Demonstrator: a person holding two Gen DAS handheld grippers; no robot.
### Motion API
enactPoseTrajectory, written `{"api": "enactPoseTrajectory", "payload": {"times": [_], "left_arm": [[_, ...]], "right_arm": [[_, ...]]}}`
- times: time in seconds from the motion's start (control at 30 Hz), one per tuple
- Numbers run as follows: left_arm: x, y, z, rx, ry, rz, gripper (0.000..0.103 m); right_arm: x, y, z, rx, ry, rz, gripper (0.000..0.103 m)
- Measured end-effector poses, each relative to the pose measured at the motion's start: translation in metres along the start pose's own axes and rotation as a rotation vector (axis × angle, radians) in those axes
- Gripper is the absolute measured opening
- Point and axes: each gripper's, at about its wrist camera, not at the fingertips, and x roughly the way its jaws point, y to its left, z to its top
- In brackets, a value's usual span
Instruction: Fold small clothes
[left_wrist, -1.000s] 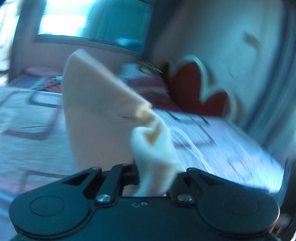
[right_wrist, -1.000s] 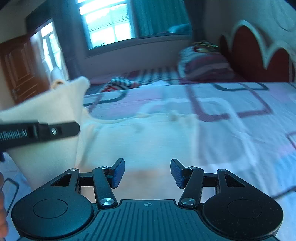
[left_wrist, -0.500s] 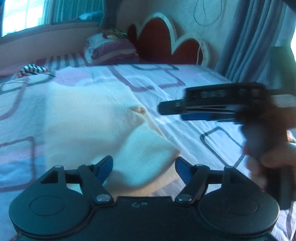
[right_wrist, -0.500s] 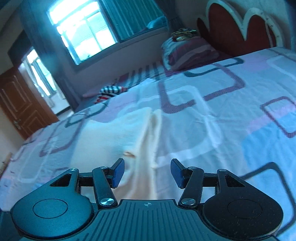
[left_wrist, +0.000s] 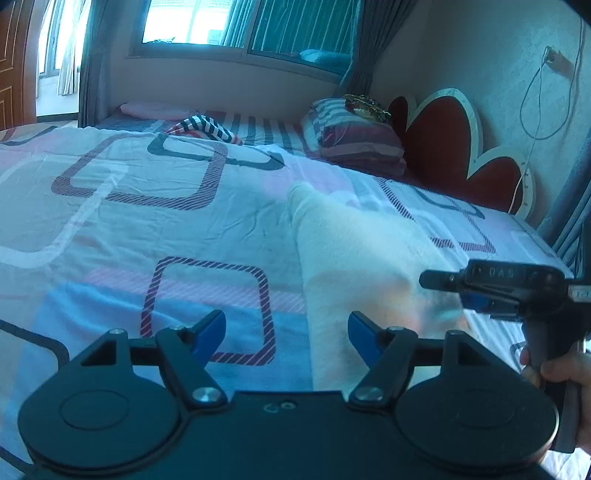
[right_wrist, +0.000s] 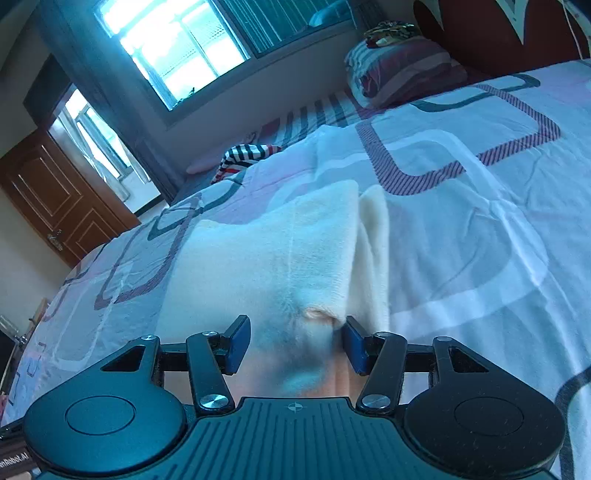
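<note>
A cream small garment (left_wrist: 354, 254) lies folded flat on the patterned bedsheet (left_wrist: 122, 229). My left gripper (left_wrist: 287, 334) hovers open over its near left edge with nothing pinched between the blue pads. In the right wrist view the same garment (right_wrist: 280, 254) shows a folded edge and a sleeve along its right side. My right gripper (right_wrist: 297, 343) is open low over the near end, its jaws on either side of a small pucker in the cloth and not pressing on it. In the left wrist view the right gripper (left_wrist: 495, 291), held by a hand (left_wrist: 565, 373), comes in from the right.
A striped pillow (left_wrist: 358, 144) and a red heart-shaped headboard (left_wrist: 443, 147) stand at the head of the bed. A black, white and red striped cloth (left_wrist: 207, 127) lies near the far edge under the window. A wooden door (right_wrist: 62, 199) is at the left.
The left gripper, shut on the raised garment a second ago, has opened and let it go. The garment now lies flat on the bed. Both grippers have sunk toward its near end.
</note>
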Motion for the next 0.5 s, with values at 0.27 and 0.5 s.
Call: {"api": "enactPoseTrajectory", "payload": {"times": [0.27,0.5], "left_arm": [[0.006,-0.005,-0.002,-0.001,0.005,-0.006,0.071],[0.018,-0.019,-0.004,0.003,0.035,-0.06,0.071]], "right_arm": [[0.005,0.001,0.006,-0.023,-0.003,-0.018,0.014],[-0.012,-0.015,0.011,-0.042,-0.027,-0.092,0.008]]}}
